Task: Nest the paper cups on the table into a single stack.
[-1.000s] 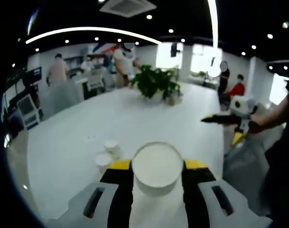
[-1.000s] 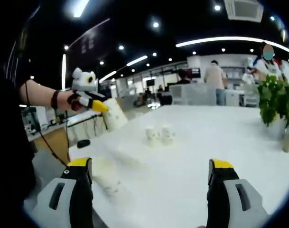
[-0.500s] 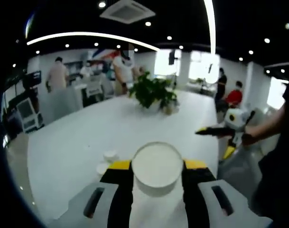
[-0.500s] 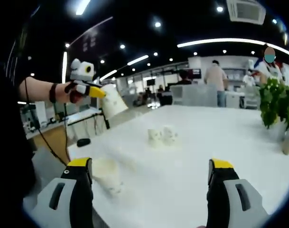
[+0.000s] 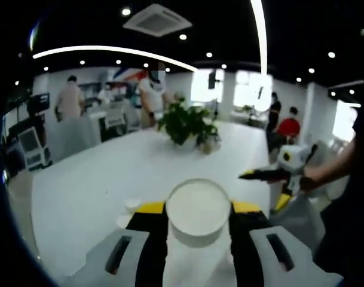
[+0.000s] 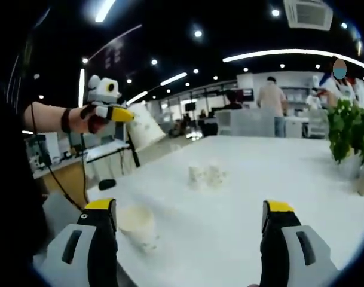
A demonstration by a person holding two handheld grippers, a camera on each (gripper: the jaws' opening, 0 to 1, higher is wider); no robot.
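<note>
My left gripper (image 5: 198,210) is shut on a white paper cup (image 5: 198,209), its open mouth facing the camera, held above the white table (image 5: 98,179). Two more cups (image 5: 129,210) peek out just left of the jaws. In the right gripper view the left gripper (image 6: 113,112) hangs in the air at upper left with that cup (image 6: 144,125) tilted in it. My right gripper (image 6: 190,221) stands open, nothing between its jaws. One cup (image 6: 140,226) stands upright near its left jaw, and a pair of cups (image 6: 206,176) sits farther out on the table (image 6: 277,173).
A potted green plant (image 5: 187,122) stands mid-table, also seen as a plant (image 6: 349,134) at the right edge. Several people stand by desks at the back; one in red sits at the right. The table's near edge runs by the lone cup.
The left gripper has lifted a little with its cup, so the two table cups have slid lower behind its jaws. The right gripper has edged closer to the lone upright cup.
</note>
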